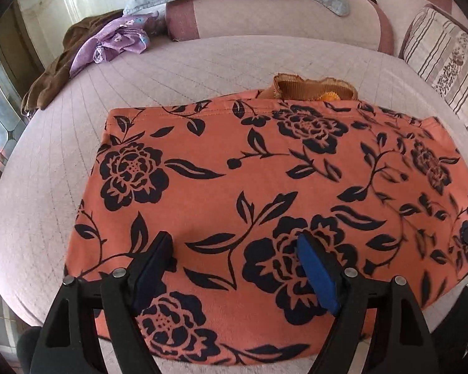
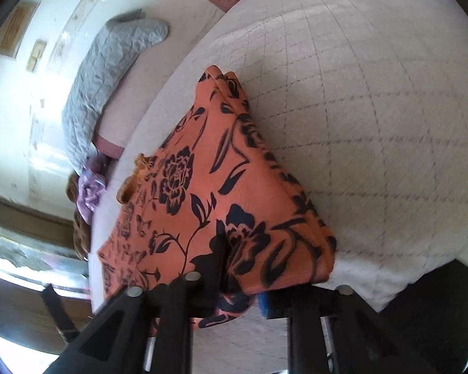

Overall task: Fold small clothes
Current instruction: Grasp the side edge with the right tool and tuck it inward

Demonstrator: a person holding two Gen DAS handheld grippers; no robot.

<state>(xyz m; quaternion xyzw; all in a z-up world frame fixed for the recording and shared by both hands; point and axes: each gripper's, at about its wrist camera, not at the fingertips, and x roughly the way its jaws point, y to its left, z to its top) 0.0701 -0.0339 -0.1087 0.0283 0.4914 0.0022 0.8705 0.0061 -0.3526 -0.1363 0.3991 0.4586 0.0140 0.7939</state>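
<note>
While the left tongs (image 1: 234,268) hover spread over the orange floral garment (image 1: 265,187) on the bed (image 1: 46,202) near its front edge, the right tongs (image 2: 243,283) pinch its lifted right end, likely mid-fold; next: carry across, align edges.

Pink quilted bed (image 1: 202,62) (sunlit) against a white wall (image 2: 12,99).

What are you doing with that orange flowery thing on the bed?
Someone is folding clothes with a gripper in each hand. The orange flowered garment lies spread on the pale quilted bed. The left gripper hovers over it with jaws open, holding nothing. The right gripper has cloth from one edge bunched between its jaws. A brown garment peeks out behind.
</note>
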